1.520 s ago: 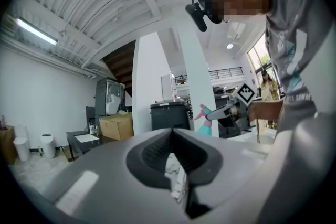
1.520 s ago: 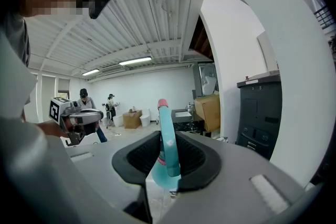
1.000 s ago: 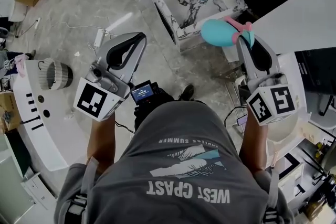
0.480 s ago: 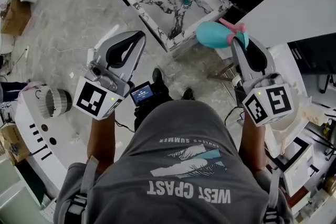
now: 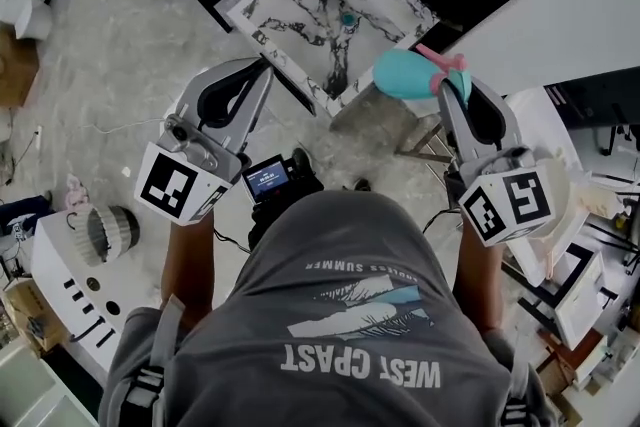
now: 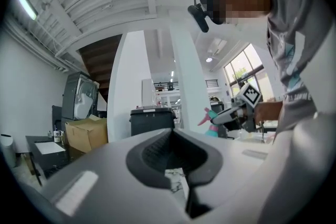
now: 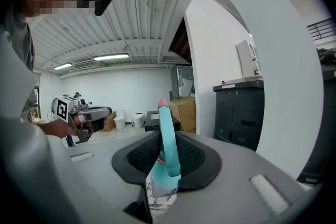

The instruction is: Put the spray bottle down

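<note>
The right gripper [image 5: 452, 87], smooth grey plastic with a black-and-white marker cube at its rear, has its jaws part-way closed on the neck of a teal plastic spray bottle [image 5: 408, 75] with a pink trigger and nozzle. The right gripper view shows the ribbed black pads pressing the neck from both sides. The bottle's rounded, glossy body lies sideways in the air, just off the lower right edge of a square, sunken basin [image 5: 300, 25] of white stone-look material veined in black. The pink nozzle points away from the basin.

The left gripper [image 5: 263, 66], of the same grey plastic, has its jaws brought together with nothing between the textured pads. Its tips lie just off the basin's lower left edge.

A white ribbed cylindrical basket [image 5: 110, 233] sits on the grey mottled floor, well apart from the basin, toward the lower left.

Compared with a second ago, the basin has slid from the upper right to the top middle of the head view. The left gripper's tips, then well short of the basin, are now close beside it. The bottle remains aloft in the same grip, still hugging the basin's right corner.
</note>
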A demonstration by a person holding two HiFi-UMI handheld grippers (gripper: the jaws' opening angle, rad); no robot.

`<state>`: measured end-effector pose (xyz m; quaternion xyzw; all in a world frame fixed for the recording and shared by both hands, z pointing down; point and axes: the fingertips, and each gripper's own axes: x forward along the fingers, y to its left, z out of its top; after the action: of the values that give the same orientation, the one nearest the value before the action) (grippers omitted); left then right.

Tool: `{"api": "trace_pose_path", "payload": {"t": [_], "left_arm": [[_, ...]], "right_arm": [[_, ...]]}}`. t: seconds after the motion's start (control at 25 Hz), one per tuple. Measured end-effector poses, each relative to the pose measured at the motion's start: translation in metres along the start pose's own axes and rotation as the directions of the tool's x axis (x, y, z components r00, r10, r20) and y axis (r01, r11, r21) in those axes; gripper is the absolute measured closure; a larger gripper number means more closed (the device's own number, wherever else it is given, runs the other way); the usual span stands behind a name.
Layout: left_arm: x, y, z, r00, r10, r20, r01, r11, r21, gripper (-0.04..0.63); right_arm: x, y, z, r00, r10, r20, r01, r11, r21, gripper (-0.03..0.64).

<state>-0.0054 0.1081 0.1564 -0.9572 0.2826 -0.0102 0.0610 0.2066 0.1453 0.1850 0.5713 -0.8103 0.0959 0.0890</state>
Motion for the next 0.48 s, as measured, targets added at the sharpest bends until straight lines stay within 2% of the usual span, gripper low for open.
{"api": "trace_pose_path", "payload": {"t": [0.48], "left_arm": [[-0.002,0.063,-0.017,0.997,-0.074,0.025,0.075,0.997,-0.03,0.592]], "right_arm": [[0.042,0.025,0.017,0.996,-0.087,-0.006,0.087,0.996,-0.016,0.528]]}}
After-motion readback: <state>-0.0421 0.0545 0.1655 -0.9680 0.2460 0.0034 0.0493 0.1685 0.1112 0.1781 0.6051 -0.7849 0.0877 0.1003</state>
